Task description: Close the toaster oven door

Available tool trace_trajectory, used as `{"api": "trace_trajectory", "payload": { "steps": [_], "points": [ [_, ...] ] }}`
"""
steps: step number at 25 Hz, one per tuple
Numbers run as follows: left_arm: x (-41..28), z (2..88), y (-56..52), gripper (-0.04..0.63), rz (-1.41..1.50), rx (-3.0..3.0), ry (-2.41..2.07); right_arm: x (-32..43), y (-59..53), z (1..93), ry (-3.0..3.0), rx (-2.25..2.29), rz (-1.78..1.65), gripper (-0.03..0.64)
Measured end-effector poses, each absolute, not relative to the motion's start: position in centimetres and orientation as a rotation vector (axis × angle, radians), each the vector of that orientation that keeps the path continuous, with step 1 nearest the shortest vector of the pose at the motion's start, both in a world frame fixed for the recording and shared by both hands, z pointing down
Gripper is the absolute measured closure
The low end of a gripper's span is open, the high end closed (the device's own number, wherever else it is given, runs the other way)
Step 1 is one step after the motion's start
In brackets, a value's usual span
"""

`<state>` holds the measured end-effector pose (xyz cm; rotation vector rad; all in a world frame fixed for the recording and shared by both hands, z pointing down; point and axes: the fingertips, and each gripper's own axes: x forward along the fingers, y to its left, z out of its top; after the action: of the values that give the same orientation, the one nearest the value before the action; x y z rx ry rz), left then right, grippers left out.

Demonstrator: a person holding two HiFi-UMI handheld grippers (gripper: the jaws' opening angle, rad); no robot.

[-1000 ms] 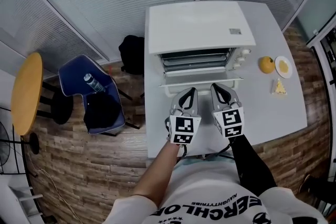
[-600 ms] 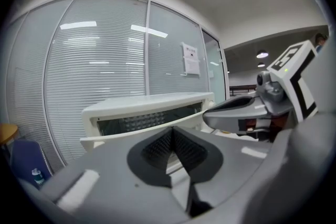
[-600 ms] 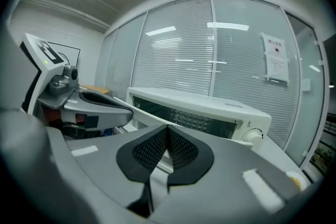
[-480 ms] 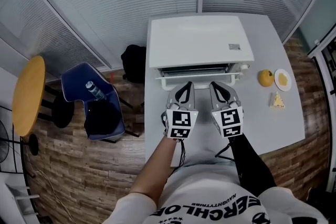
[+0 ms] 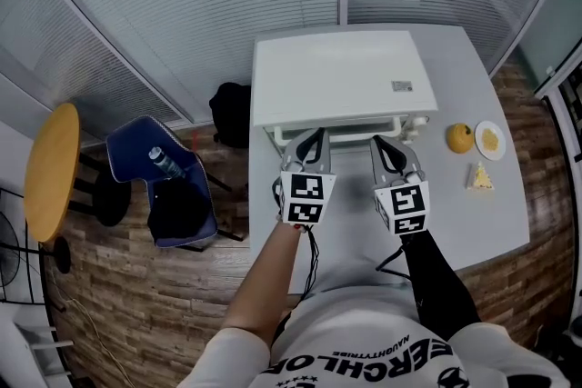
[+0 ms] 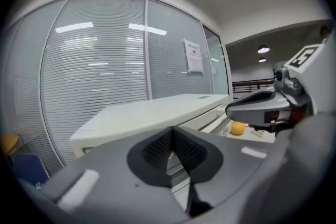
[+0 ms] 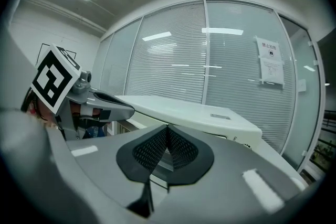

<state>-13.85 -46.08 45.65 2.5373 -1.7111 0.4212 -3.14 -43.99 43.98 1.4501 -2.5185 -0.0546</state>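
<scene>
A white toaster oven [image 5: 341,77] stands at the back of the white table [image 5: 473,223]. Its door [image 5: 350,134] is swung up, showing only as a thin strip along the front. My left gripper [image 5: 307,141] is shut and empty, its tips against the door's left part. My right gripper [image 5: 386,146] is also shut and empty, at the door's right part near the knobs [image 5: 416,124]. In the left gripper view the shut tips [image 6: 172,131] point at the oven [image 6: 152,113]. In the right gripper view the shut tips [image 7: 168,129] sit before the oven [image 7: 184,110].
An orange [image 5: 461,137], a small plate [image 5: 491,139] and a yellow wedge [image 5: 480,177] lie to the right of the oven. On the floor to the left are a blue chair [image 5: 159,177], a black bag [image 5: 232,104] and a round yellow table [image 5: 47,168]. Glass walls with blinds stand behind.
The oven door has swung up from wide open to almost flush with the front. Both grippers have moved forward toward the oven with it.
</scene>
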Motion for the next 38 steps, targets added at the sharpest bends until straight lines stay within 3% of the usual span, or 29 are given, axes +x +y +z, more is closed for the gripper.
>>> {"api": "trace_trajectory", "payload": {
  "steps": [19, 38],
  "points": [
    [-13.8, 38.0, -39.7, 0.54, 0.24, 2.664, -1.829, -2.9, -39.8, 38.8, -2.591, 1.491, -0.193, 0.614],
    [-14.2, 37.6, -37.8, 0.54, 0.221, 2.652, -1.831, -1.7, -38.0, 36.2, -2.602, 1.56, -0.248, 0.615]
  ]
}}
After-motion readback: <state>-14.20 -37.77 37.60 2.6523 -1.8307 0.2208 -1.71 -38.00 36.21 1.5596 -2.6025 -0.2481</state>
